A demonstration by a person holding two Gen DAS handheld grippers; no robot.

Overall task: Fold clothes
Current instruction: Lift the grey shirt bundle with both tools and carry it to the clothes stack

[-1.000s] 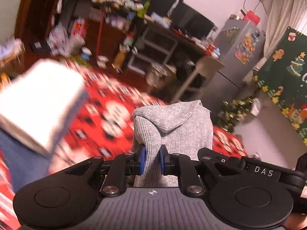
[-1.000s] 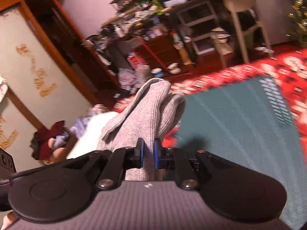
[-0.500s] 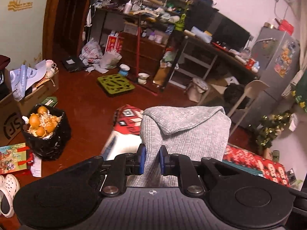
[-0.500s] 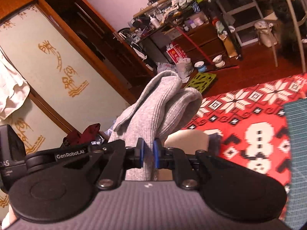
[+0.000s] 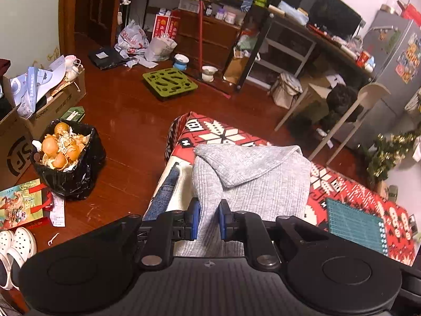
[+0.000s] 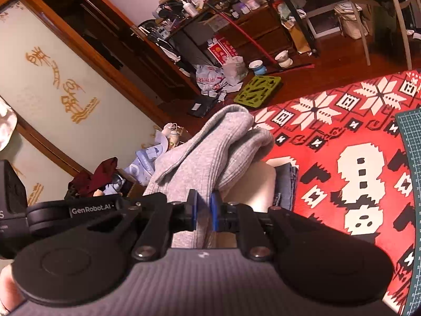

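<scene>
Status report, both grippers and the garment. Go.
Left gripper and right gripper both shut on grey knit garment. Garment held above folded stack on red tablecloth. Nothing blocking.

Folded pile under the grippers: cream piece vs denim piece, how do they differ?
The cream garment is pale and plain; the denim garment is blue with visible seams. In the right wrist view, cream lies on top and denim pokes out from beneath it. Both lie folded on the red patterned cloth.
</scene>
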